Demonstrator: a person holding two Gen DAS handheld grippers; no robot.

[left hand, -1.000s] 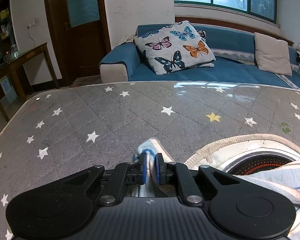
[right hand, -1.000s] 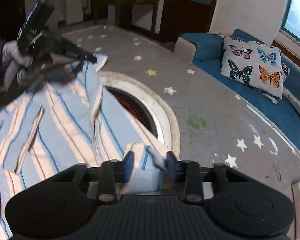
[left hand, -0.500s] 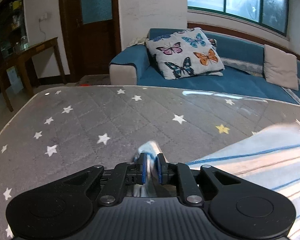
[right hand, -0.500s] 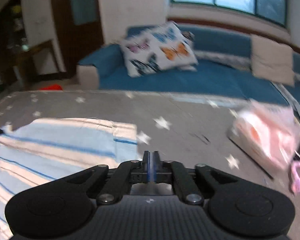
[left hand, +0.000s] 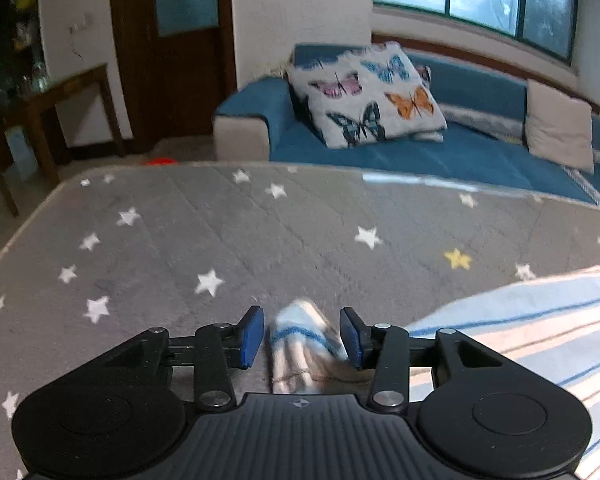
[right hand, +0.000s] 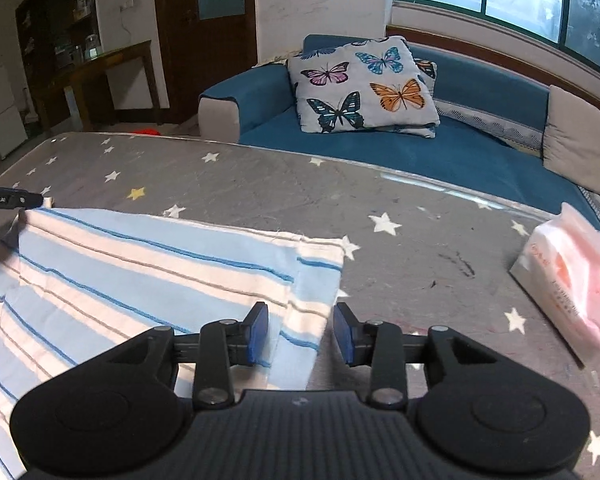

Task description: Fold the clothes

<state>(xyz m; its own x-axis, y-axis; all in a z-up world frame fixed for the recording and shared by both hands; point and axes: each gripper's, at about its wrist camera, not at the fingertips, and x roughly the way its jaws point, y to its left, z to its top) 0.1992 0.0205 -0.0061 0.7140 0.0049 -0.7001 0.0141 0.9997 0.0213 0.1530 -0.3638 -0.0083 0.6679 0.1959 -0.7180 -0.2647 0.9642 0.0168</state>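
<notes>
Grey star-print mat [right hand: 400,208], striped garment [right hand: 140,264], blue sofa [right hand: 460,148], perhaps tissues [right hand: 572,280]

"GenRobot.AI" on left tongs [right hand: 10,200]

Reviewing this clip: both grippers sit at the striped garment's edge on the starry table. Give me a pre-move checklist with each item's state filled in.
1. Left gripper let go: ok. Its jaws are opening, and the bunched corner sits between the pads without being pressed.
2. Right gripper let go: ok. Its jaws are opening over the garment's right edge.
3. Striped garment lying flat: ok on the visible part; the near side is hidden by the grippers.
4. Fold edges aligned: cannot tell.
5. Pink packet clear of the garment: ok, apart on the grey star cover.
</notes>
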